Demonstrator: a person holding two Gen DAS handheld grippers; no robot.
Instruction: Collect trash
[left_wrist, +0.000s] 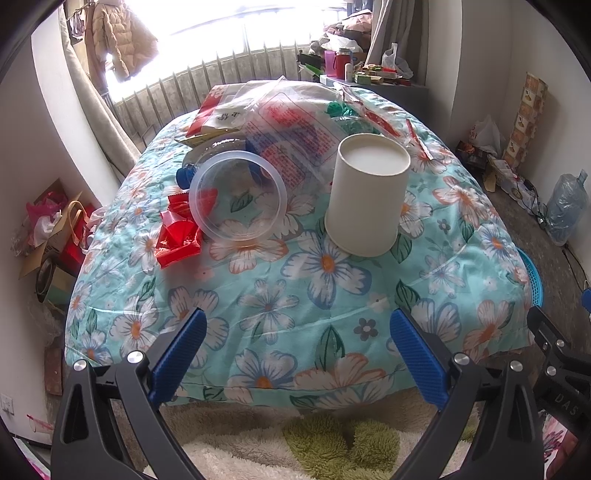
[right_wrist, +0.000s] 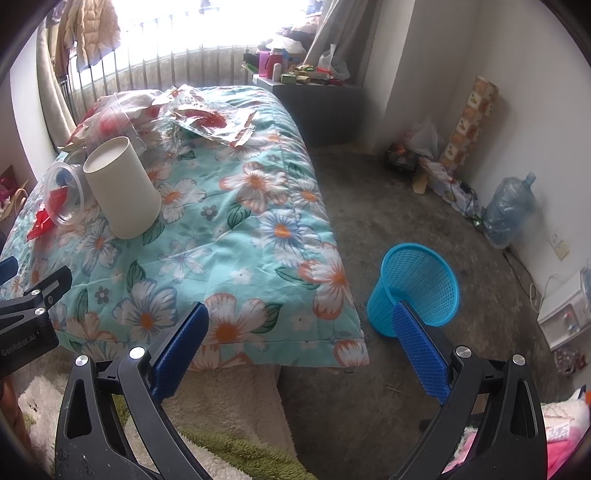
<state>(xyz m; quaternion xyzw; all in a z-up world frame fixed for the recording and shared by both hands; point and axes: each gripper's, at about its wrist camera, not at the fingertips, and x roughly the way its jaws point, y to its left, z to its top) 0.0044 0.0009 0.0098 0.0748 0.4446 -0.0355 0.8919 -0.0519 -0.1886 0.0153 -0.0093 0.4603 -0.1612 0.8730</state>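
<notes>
Both grippers, left (left_wrist: 297, 354) and right (right_wrist: 301, 350), hover at the near edge of the floral turquoise quilt (left_wrist: 295, 295) with blue fingers spread and empty. Ahead of the left fingers stands the upturned white paper cup (left_wrist: 367, 195), with the clear round plastic tub (left_wrist: 238, 197) and crumpled red wrapper (left_wrist: 177, 236) to its left. Best take the cup first, straddling its wall, then carry it to the blue mesh bin (right_wrist: 415, 286) behind the right fingers.

My left gripper (left_wrist: 297, 341) has matt black plastic arms, shiny metal rivets and blue pads (left_wrist: 417, 360) with a fine rough knurl. The quilt (left_wrist: 325, 295) is soft printed cloth, faintly sheened. The cup (left_wrist: 365, 203) looks like matt white paper. The round tub (left_wrist: 238, 197) is clear glossy plastic; the red wrapper (left_wrist: 177, 240) is crinkled and shiny. The blue basket (right_wrist: 417, 288) is meshed plastic.
</notes>
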